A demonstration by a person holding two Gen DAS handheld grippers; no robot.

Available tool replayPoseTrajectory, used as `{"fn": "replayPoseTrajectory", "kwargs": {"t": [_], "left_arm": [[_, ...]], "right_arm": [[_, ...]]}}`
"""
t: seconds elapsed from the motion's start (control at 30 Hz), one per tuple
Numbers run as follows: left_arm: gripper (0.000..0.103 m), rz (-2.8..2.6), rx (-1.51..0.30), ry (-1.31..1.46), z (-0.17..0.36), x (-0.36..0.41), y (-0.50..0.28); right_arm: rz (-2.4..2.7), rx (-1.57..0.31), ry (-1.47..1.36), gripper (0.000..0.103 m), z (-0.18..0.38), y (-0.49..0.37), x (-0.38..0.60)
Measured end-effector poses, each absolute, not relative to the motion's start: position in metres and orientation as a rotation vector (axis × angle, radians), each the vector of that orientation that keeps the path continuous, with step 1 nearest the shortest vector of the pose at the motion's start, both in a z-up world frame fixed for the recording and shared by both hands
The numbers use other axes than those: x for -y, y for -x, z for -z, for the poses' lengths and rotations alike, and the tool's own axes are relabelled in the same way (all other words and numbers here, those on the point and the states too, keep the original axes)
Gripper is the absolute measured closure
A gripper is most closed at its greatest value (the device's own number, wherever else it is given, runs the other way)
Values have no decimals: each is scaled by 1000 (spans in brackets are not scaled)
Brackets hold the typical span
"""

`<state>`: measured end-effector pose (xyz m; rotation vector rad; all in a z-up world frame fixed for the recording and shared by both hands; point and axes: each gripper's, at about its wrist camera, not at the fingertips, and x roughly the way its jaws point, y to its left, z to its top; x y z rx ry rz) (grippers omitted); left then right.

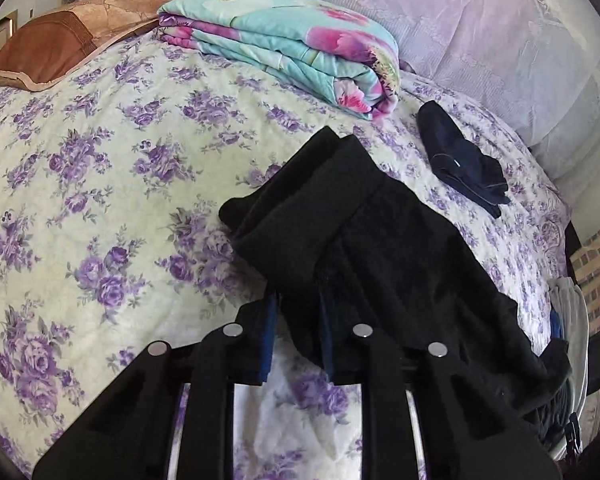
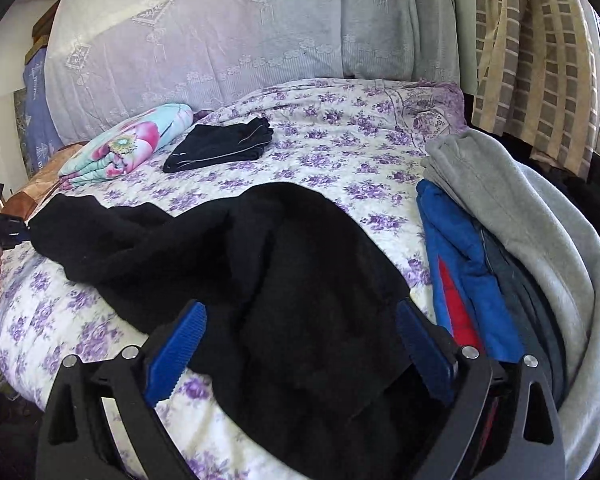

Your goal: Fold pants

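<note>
Black fleece pants lie crumpled on the bed with the purple-flowered sheet. In the left wrist view my left gripper has its blue pads close together with a fold of the pants pinched between them. In the right wrist view the pants spread across the bed and drape between the wide-open blue pads of my right gripper. The pants lie loose between its fingers. The left gripper shows at the far left, holding the pants' end.
A folded dark garment lies further back on the bed, beside a folded floral quilt. A pile of grey, blue and red clothes sits at the right. A brown pillow lies at the head. A curtain hangs at the right.
</note>
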<state>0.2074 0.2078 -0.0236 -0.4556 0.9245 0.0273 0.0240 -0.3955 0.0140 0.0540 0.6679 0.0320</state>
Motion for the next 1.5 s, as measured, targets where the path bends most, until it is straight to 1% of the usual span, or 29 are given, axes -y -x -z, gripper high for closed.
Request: {"fn": "replayPoseTrajectory", "kwargs": {"t": [0.03, 0.1, 0.13, 0.17, 0.23, 0.27, 0.4, 0.67, 0.73, 0.87, 1.03, 1.27, 1.5], "left_arm": [[80, -33, -931, 454, 25, -208, -204], [52, -68, -930, 436, 30, -209, -201], [50, -88, -920, 430, 31, -210, -201], [51, -84, -915, 440, 31, -211, -203], [75, -27, -906, 504, 29, -212, -209], [84, -5, -907, 524, 26, -210, -212], [89, 16, -841, 535, -2, -201, -217], [91, 83, -640, 636, -90, -219, -181], [91, 46, -582, 630, -111, -232, -162], [91, -29, -518, 665, -134, -273, -121], [91, -207, -493, 653, -137, -325, -82], [91, -289, -546, 577, -111, -329, -77], [91, -260, -536, 584, -115, -330, -82]], "right_arm": [[-42, -672, -60, 7, -13, -23, 395], [-55, -682, -70, 6, -10, -21, 393], [-62, -687, -78, 6, -8, -20, 392], [-64, -694, -88, 6, -6, -20, 392], [-63, -703, -101, 6, -4, -19, 393], [-59, -705, -105, 6, -3, -19, 393], [-46, -702, -130, 6, -4, -13, 397], [-22, -709, -170, 6, 2, -1, 413], [-27, -708, -193, 6, 5, -1, 415], [-48, -732, -214, 6, 14, -5, 418], [-70, -766, -291, 6, 24, -13, 425], [-127, -806, -393, 6, 38, -22, 418], [-175, -735, -344, 6, 8, -32, 404]]}}
